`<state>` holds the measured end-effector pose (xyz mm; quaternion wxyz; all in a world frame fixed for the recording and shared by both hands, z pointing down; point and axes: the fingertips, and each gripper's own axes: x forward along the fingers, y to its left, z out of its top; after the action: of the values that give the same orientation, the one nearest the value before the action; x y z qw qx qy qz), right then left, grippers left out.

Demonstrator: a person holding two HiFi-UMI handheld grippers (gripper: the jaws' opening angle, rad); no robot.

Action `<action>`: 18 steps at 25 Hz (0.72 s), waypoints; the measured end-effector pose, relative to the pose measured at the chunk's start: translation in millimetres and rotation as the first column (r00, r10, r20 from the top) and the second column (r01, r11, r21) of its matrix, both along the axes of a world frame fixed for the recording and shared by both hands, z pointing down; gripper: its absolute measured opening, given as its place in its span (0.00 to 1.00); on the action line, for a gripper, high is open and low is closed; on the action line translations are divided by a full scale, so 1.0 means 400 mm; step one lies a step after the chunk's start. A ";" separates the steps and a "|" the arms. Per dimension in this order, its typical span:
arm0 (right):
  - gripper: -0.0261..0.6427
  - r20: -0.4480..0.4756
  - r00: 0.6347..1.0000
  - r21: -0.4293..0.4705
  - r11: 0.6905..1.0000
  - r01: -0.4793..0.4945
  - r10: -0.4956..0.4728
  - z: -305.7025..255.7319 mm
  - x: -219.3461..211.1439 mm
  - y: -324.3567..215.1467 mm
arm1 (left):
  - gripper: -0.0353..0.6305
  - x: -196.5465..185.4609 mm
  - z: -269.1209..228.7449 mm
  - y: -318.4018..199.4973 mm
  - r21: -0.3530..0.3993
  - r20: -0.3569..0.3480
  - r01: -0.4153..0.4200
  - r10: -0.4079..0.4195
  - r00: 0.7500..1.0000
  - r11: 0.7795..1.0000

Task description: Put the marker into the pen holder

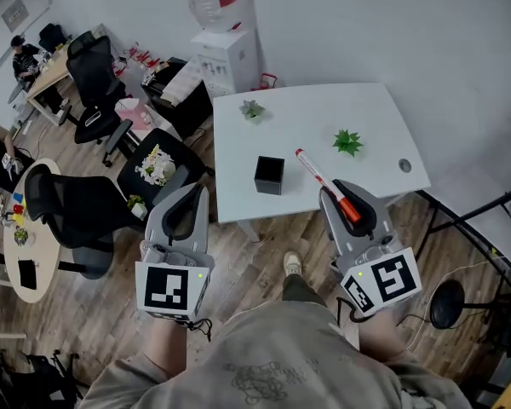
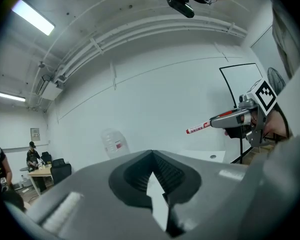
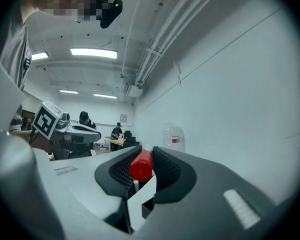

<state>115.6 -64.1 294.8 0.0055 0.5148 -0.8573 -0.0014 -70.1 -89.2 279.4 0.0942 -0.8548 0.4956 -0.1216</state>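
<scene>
A white marker [image 1: 317,176] with a red end sticks out forward from my right gripper [image 1: 351,209], which is shut on it. The marker's tip hangs over the front edge of the white table [image 1: 307,113]. The black cube pen holder [image 1: 269,175] stands on that table near its front edge, left of the marker's tip. In the right gripper view the red end [image 3: 141,165] sits clamped between the jaws. My left gripper [image 1: 187,207] is held off the table's front left corner, shut and with nothing in it. The left gripper view shows the marker [image 2: 199,128] and the right gripper [image 2: 231,118] off to its right.
Two small green plants [image 1: 347,141] [image 1: 253,109] and a round cable hole [image 1: 404,166] are on the table. A water dispenser [image 1: 226,49] stands behind it. Black office chairs [image 1: 95,83] [image 1: 68,210] and a round side table [image 1: 21,245] fill the left. My shoe [image 1: 293,265] is on the wood floor.
</scene>
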 end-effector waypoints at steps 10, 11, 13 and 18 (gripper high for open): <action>0.19 0.009 0.997 -0.001 0.997 0.076 -0.076 0.001 0.127 -0.300 | 0.05 0.098 0.030 -0.242 -0.034 0.040 0.106 -0.104 0.994 0.994; 0.19 0.016 0.997 0.002 0.997 0.081 -0.081 0.001 0.138 -0.323 | 0.05 0.108 0.029 -0.261 -0.028 0.043 0.110 -0.109 0.993 0.994; 0.19 0.022 0.995 0.003 0.995 0.096 -0.096 0.001 0.152 -0.366 | 0.05 0.121 0.030 -0.295 -0.021 0.049 0.126 -0.125 0.991 0.992; 0.19 0.007 0.988 -0.003 0.988 0.152 -0.152 0.013 0.156 -0.446 | 0.05 0.147 0.036 -0.349 -0.025 0.046 0.157 -0.156 0.987 0.987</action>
<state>177.9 -242.7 300.1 0.0033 0.4479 -0.8941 0.0013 -11.5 -228.9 294.0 0.0832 -0.8115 0.5573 -0.1544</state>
